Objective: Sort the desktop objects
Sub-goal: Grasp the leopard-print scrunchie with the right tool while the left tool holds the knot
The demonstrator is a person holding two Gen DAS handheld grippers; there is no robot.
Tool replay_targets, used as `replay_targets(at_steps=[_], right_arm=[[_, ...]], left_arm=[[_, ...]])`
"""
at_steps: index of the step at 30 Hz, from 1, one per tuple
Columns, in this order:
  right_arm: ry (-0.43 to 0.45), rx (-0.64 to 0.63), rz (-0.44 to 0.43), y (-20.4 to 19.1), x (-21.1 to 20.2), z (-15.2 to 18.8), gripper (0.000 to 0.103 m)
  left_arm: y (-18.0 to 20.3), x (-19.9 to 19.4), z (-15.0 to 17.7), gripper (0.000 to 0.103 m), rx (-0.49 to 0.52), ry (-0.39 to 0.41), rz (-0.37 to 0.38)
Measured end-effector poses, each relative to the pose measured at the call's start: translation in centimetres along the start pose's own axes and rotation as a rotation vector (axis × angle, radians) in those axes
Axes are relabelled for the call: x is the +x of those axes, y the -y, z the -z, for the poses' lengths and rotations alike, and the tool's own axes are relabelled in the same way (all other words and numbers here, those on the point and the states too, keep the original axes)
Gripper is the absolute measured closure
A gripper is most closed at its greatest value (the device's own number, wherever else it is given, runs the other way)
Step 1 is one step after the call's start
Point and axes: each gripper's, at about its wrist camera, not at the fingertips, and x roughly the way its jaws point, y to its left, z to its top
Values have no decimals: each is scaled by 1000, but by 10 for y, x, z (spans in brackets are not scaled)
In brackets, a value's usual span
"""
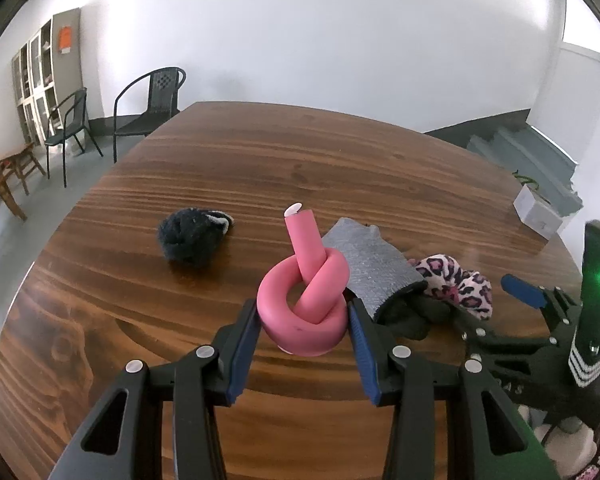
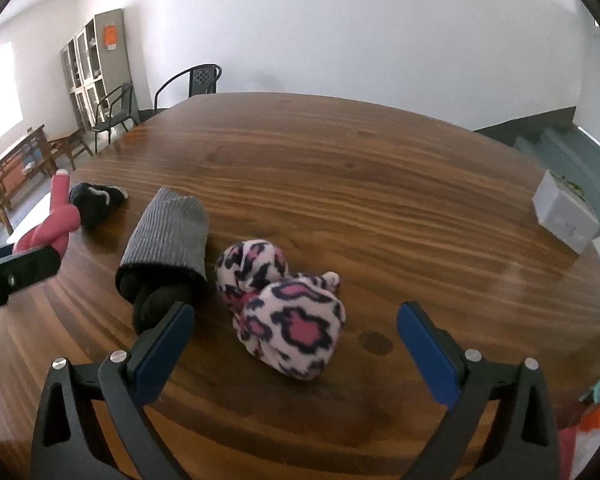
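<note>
Open right tongs [image 2: 294, 330] flank the leopard-print bundle [image 2: 288, 320] on the table [image 2: 340, 184].

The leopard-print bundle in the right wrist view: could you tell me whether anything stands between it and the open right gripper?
Nothing visible does. The leopard-print bundle lies on bare table ahead of the right gripper; the grey sock sits off to its left.

A wooden table [image 2: 340, 168] with pronounced grain is shown. Resting on it are a dark fuzzy bundle [image 1: 192, 236], a grey ribbed sock roll [image 2: 168, 236] beside a leopard-print fleece bundle [image 2: 288, 316], and, well apart at the far right edge, a white box [image 2: 564, 216].
</note>
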Motion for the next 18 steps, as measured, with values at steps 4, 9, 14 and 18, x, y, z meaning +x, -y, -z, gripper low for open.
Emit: replay_targets(at_steps=[4, 9, 14, 18], right_arm=[[-57, 7, -25, 1, 9, 1, 25], [-90, 9, -18, 0, 10, 7, 50], [-61, 41, -17, 0, -10, 17, 52], [-10, 68, -20, 3, -41, 21, 52]], left_arm=[[3, 1, 2, 57, 9, -2, 2], [4, 0, 3, 57, 12, 1, 6], [5, 0, 3, 57, 14, 4, 7], [11, -3, 5, 57, 28, 11, 14]])
